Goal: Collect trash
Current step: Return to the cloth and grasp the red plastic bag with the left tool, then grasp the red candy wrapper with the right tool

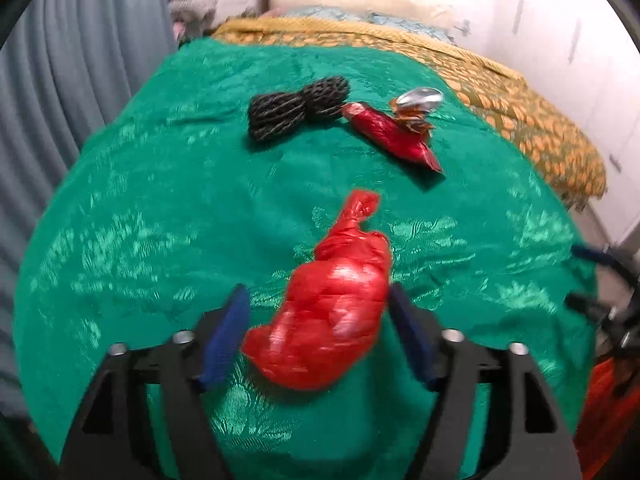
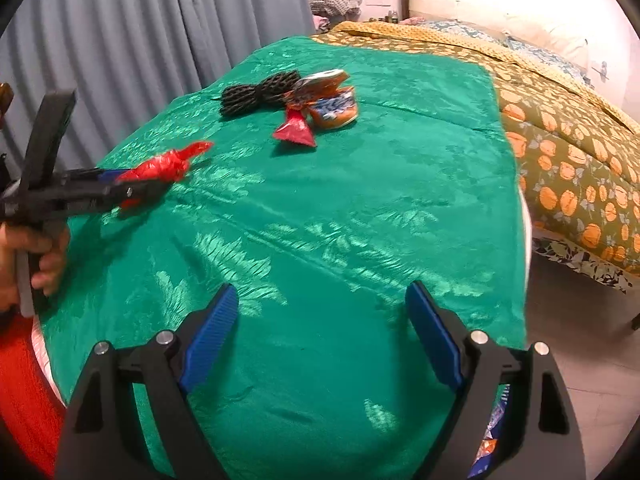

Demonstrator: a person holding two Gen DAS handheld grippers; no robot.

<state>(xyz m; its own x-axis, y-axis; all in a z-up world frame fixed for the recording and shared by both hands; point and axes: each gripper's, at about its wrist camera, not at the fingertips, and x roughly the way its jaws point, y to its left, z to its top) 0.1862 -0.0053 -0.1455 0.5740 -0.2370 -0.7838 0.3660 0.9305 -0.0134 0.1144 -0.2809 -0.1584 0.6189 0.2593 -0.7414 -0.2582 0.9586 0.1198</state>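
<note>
- Your left gripper [image 1: 316, 328] has its blue pads spread with the knotted red plastic bag [image 1: 332, 312] between them; the right pad touches the bag, the left one stands clear, so no clamp shows.
- Farther on the green cloth [image 1: 160, 208] lie a black mesh bundle [image 1: 296, 108], a red foil wrapper [image 1: 394, 136] and a crushed can [image 2: 328, 96].
- Your right gripper [image 2: 320, 332] hovers over bare cloth, fingers wide apart, holding nothing.
</note>
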